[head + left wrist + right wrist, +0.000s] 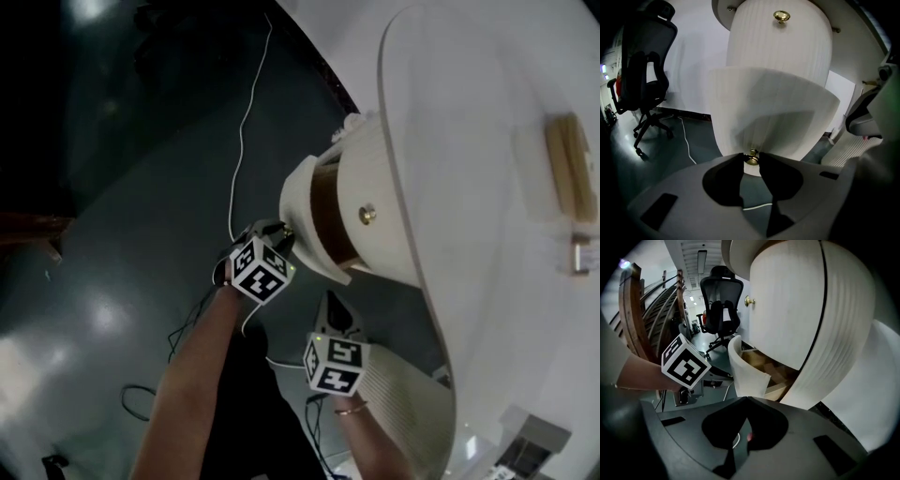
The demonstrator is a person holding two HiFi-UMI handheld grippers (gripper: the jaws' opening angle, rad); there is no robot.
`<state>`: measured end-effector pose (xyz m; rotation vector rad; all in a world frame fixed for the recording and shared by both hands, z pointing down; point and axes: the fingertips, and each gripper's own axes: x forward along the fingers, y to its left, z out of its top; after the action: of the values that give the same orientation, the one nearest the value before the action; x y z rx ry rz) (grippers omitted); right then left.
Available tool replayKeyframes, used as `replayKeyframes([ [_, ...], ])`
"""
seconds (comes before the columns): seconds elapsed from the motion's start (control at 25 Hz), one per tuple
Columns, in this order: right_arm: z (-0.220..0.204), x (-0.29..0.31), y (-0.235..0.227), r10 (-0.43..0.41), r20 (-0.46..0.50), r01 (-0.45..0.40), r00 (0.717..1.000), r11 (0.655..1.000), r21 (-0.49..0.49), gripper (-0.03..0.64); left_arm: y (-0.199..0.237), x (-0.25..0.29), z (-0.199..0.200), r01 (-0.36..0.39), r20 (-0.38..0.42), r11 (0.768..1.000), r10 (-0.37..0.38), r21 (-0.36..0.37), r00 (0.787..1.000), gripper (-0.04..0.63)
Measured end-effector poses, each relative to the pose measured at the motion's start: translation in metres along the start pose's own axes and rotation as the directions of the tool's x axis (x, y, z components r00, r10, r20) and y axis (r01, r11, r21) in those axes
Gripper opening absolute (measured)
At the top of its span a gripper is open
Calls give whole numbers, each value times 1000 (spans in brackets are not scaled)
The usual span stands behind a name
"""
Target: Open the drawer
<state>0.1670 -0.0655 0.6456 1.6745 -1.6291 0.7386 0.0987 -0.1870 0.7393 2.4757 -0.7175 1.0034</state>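
Dark glossy floor [141, 187] surrounds a white ribbed cabinet [370, 169] in the head view; its curved white drawer [302, 202], wood-lined, stands pulled out. Left gripper view: the left hand-held gripper [751, 156] clamps the drawer's small brass knob [752, 160]. Right gripper view: the right hand-held gripper [746, 400], beside the cabinet, is closed on nothing.

I've got a dark, glossy floor [122, 234] w/ glare patches. A thin white cable [246, 122] trails across it, ahead-left of the left tongs [751, 158]. A black office chair [644, 70] stands on it farther left. The white counter [469, 187] is off to the tongs' right, w/ a wood block [572, 164] lying on top near its far edge.
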Motion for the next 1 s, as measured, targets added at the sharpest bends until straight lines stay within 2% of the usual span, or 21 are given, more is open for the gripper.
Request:
replayKeyframes([
  [0.44, -18, -31, 24, 31, -22, -32, 999, 999, -28, 3, 25, -54, -60, -105, -65, 985, 97, -140, 993, 98],
  [0.76, -20, -43, 44, 63, -16, -64, 998, 997, -40, 3, 34, -78, -88, -160, -88, 960, 144, -228, 986, 91],
  [1.0, -23, -50, 52, 72, -17, -73, 997, 996, -47, 3, 37, -87, -98, -174, -106, 953, 152, -247, 983, 86],
])
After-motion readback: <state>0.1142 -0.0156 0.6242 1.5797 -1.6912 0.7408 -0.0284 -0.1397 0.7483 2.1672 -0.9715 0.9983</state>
